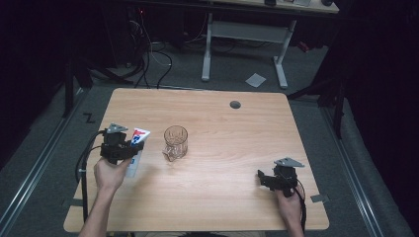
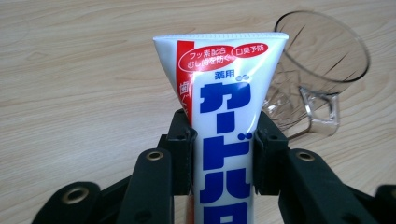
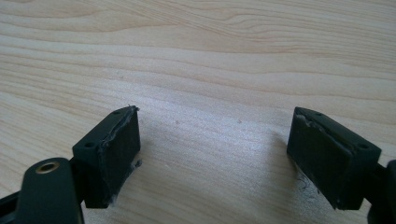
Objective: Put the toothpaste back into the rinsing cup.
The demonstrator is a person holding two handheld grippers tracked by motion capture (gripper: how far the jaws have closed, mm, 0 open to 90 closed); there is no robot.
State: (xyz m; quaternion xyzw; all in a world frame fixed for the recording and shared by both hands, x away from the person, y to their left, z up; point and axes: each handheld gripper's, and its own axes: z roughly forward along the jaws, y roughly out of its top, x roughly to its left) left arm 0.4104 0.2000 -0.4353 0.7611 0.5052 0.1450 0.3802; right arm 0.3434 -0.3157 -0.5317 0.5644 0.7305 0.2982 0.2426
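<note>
Left gripper (image 2: 223, 154): jaws clamped on the toothpaste tube (image 2: 224, 112), low on its body.
Tube axis: runs away from the hand, flat crimped end foremost.
Glass mug (image 1: 176, 142): upright on the table (image 1: 237, 133), just beyond the tube's tip and to its right; the likely target.
Right gripper (image 3: 215, 154): jaws wide apart, holding nothing, well apart from the mug.
Nearer hand: the left.

On the bench (image 1: 222, 148), the toothpaste tube (image 1: 136, 148) lay just left of the mug (image 1: 175, 142); the right hand-held gripper (image 1: 263, 178) sat well apart, nearer the front edge.
</note>
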